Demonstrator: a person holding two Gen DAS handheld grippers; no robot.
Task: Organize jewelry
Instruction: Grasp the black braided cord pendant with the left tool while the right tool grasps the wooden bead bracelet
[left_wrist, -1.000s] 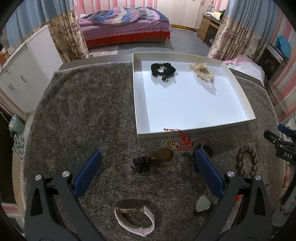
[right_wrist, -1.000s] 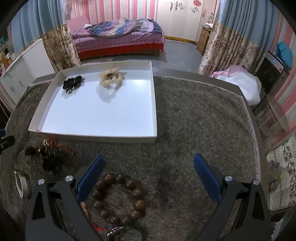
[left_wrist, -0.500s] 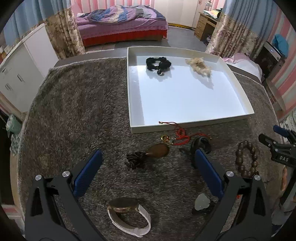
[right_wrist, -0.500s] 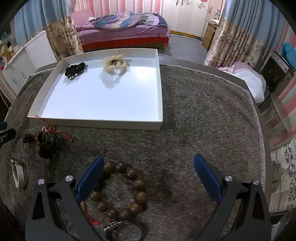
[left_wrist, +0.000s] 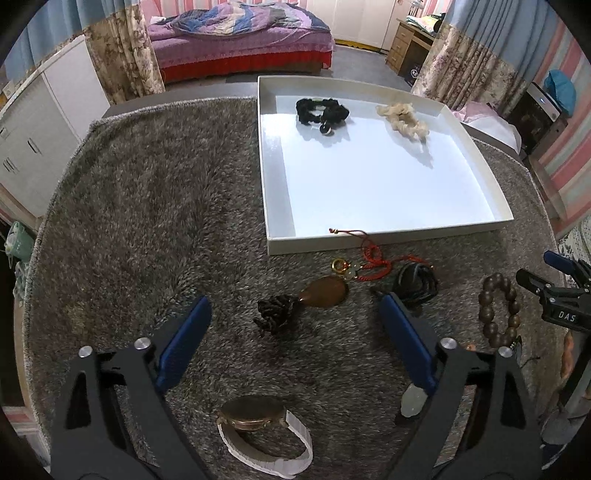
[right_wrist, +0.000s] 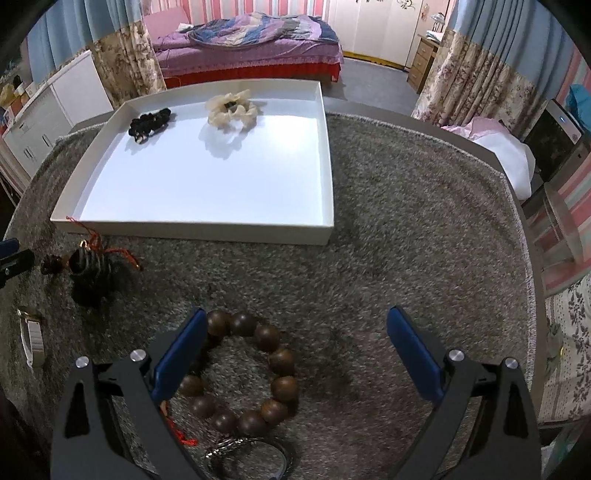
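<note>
A white tray (left_wrist: 280, 192) on the grey rug holds a black scrunchie (left_wrist: 321, 110) and a cream scrunchie (left_wrist: 402, 120). In front of it lie a red cord charm (left_wrist: 369, 264), a brown pendant with a tassel (left_wrist: 325, 291), a black cord bundle (left_wrist: 415, 282), a wooden bead bracelet (left_wrist: 498, 310), a pale stone (left_wrist: 412, 400) and a white-strap watch (left_wrist: 264, 430). My left gripper (left_wrist: 293, 306) is open above the pendant. My right gripper (right_wrist: 295, 317) is open, with the bead bracelet (right_wrist: 255, 369) by its left finger. The tray (right_wrist: 325, 155) lies beyond it.
The rug (left_wrist: 147, 206) covers a table with wide bare pile left of the tray. A metal ring (right_wrist: 251, 458) lies near the bracelet. A bed (left_wrist: 240, 40), a white cabinet (left_wrist: 37, 122) and curtains stand behind the table.
Both grippers have drawn back and up a little from the tray. The items on the rug now sit farther ahead of the fingers. Both stay open.
</note>
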